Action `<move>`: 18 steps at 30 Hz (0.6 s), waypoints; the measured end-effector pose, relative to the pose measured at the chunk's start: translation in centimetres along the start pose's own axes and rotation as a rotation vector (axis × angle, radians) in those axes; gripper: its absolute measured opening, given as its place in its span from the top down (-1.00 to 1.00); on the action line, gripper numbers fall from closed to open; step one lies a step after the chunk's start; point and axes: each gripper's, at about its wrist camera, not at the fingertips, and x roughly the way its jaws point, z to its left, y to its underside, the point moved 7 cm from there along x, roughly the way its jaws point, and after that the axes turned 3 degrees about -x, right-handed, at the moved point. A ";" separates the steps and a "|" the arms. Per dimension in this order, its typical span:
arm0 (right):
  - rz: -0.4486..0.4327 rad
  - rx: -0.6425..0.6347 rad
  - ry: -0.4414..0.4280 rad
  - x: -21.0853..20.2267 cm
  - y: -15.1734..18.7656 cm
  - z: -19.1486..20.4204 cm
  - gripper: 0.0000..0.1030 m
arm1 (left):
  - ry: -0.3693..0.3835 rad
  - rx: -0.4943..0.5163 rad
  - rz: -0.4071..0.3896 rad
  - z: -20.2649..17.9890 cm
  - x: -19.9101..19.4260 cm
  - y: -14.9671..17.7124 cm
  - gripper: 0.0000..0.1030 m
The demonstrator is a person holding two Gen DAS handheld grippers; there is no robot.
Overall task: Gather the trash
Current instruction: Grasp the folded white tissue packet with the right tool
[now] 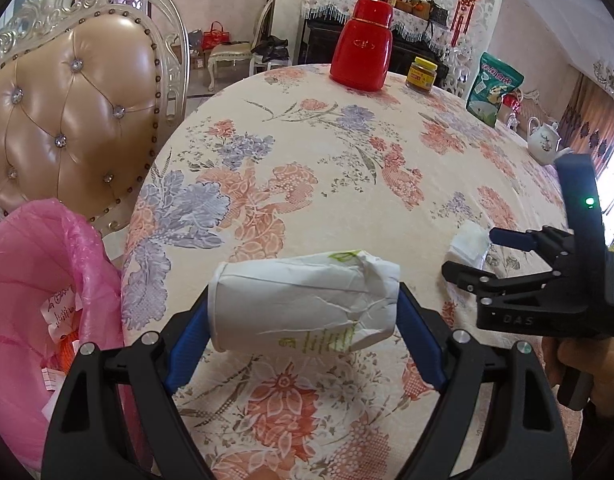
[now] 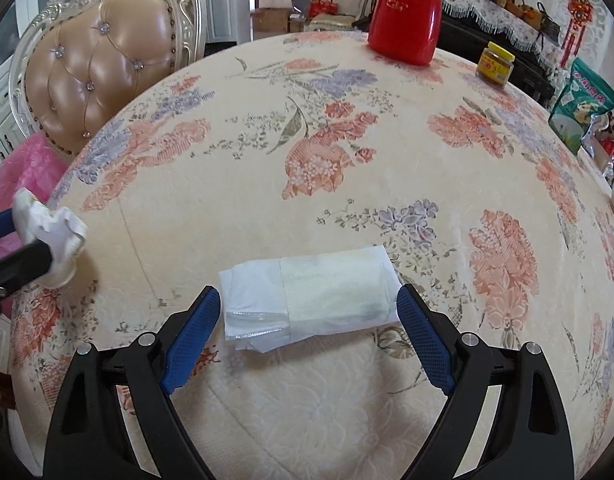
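Pink plastic bag point(image 1: 31, 280), thin and crinkled, hangs open at the far left beside a chair point(image 1: 67, 108) with a tufted, shiny tan back and a carved cream frame; paper scraps with handwriting too small to read lie inside it. Next to it the round bench point(image 1: 327, 168) wears a cream cloth printed with orange and lilac flowers. Above its near edge the left gripper point(image 1: 303, 312) points steeply down, its blue ribbed fingers point(image 1: 189, 336) clamped on a crushed white paper cup point(image 1: 303, 304) lying sideways, creased, with green print I cannot read. Further right a folded white tissue point(image 2: 307, 292), soft and partly wrapped in clear film, lies flat on the cloth between the wide-spread fingers point(image 2: 195, 332) of the right gripper point(image 2: 307, 332), which do not touch it. The right gripper's black body bears the letters "DAS". At the back stand a glossy red flask point(image 1: 363, 48), a yellow-lidded jar point(image 1: 421, 74), a green snack bag point(image 1: 493, 88) and a white teapot point(image 1: 545, 142).
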 end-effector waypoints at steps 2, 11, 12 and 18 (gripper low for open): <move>0.001 0.005 -0.008 0.1 0.0 0.0 -0.54 | 0.003 0.001 -0.004 0.1 -0.2 -0.1 -0.61; -0.049 0.015 -0.038 -1.6 -0.2 0.7 0.11 | 0.006 -0.008 -0.026 0.7 -1.2 -0.3 -0.61; -0.057 0.015 -0.042 -1.8 -0.3 0.7 0.21 | 0.005 -0.010 -0.029 0.8 -1.4 -0.3 -0.61; -0.091 0.001 -0.062 -3.2 0.0 1.6 0.67 | 0.006 -0.015 -0.039 1.0 -1.9 -0.4 -0.61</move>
